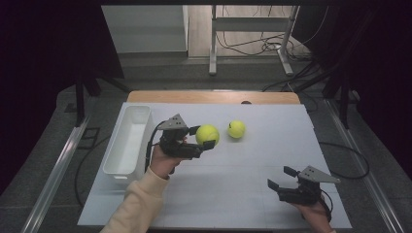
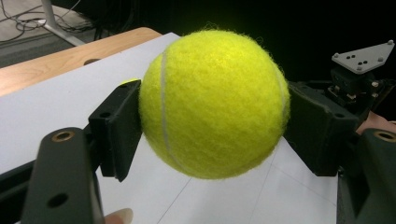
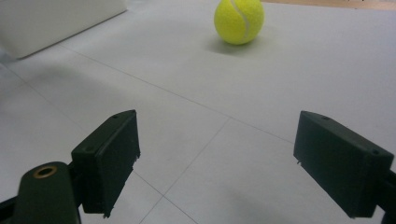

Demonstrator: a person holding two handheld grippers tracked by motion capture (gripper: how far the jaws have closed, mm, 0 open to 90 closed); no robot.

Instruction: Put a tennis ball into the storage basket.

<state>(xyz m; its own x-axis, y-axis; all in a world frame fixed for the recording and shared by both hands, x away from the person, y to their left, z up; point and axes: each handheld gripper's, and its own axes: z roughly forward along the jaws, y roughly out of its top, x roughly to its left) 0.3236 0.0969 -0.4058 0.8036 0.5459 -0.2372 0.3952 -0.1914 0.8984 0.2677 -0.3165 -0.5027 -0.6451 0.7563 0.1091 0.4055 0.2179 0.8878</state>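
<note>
Now the left gripper's (image 1: 201, 137) fingers clamp a tennis ball (image 2: 215, 103) between them; the right gripper's (image 1: 282, 177) fingers gape wide.

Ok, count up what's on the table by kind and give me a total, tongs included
Tennis balls: 2, one held in the left tongs, one lying loose
White bins: 1
Tongs: 2, the left tongs, the right tongs
Total: 5

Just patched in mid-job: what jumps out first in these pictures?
A yellow tennis ball clamped in the left tool, held above the white mat. A second ball lies on the mat just beyond it, and a white bin sits at the mat's left edge.
</note>
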